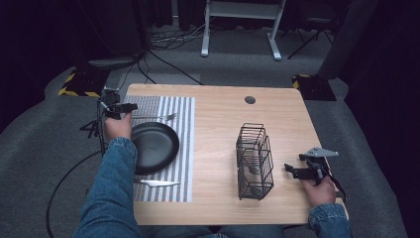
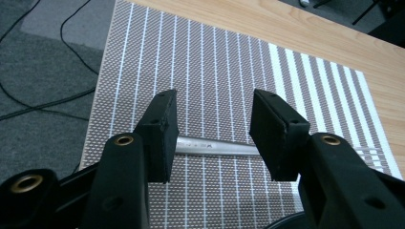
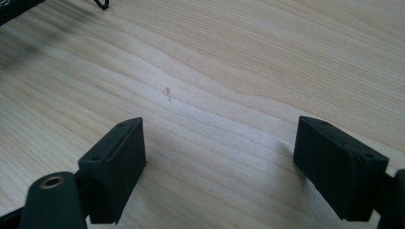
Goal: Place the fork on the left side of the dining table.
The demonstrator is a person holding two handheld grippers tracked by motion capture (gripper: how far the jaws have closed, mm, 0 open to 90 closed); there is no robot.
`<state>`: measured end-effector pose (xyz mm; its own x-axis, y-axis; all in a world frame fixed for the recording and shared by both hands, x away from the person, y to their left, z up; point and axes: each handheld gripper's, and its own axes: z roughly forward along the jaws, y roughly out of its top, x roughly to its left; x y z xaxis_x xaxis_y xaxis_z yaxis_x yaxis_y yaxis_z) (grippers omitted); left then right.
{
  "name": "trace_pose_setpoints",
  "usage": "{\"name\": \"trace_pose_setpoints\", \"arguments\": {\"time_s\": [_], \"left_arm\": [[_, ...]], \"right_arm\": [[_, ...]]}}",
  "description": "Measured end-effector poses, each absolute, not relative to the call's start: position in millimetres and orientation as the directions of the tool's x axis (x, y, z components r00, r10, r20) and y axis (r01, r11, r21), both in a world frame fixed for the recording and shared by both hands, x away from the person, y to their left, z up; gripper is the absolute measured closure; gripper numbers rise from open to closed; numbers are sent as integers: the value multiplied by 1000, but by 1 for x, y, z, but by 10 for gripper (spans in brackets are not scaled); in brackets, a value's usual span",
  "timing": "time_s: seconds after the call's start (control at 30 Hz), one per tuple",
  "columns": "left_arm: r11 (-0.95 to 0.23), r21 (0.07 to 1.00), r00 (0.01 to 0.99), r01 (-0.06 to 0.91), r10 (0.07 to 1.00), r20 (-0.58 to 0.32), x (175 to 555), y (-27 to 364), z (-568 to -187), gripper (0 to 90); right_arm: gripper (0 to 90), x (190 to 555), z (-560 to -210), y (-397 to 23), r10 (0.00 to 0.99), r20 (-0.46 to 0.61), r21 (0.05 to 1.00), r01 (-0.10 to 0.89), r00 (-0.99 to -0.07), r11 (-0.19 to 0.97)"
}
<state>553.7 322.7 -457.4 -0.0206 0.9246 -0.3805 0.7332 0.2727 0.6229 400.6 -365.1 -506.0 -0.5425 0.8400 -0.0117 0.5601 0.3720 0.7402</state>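
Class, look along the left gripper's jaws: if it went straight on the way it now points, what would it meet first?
Most likely the fork: its metal handle lies crosswise on the striped placemat, between the open jaws of the left gripper. Whether they already touch the mat is unclear.

Evenly lit bench [image 1: 223, 119] amid dark, murky surroundings; soft shadows under the tongs; slightly grainy overhead, mild blur at close-up edges.

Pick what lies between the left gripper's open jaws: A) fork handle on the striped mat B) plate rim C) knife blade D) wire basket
A: in the left gripper view the left gripper straddles the silver fork handle lying on the striped mat, pads apart from it.
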Motion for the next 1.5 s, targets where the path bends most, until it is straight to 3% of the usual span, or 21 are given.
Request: {"name": "trace_pose_setpoints", "arguments": {"time_s": [0.5,0.87,1.5], "left_arm": [[167,707,105,687,940,-324,529,315,-424,504],[61,778,224,626,941,-254,487,310,-389,488],[-134,826,383,548,918,-105,420,288,-370,450]], "right_arm": [[184,401,-506,-365,840,-11,740,560,-542,372],[184,401,-506,-365,838,-11,740,559,-546,373],[184,400,-506,-364,836,-10,740,559,-548,375]]}}
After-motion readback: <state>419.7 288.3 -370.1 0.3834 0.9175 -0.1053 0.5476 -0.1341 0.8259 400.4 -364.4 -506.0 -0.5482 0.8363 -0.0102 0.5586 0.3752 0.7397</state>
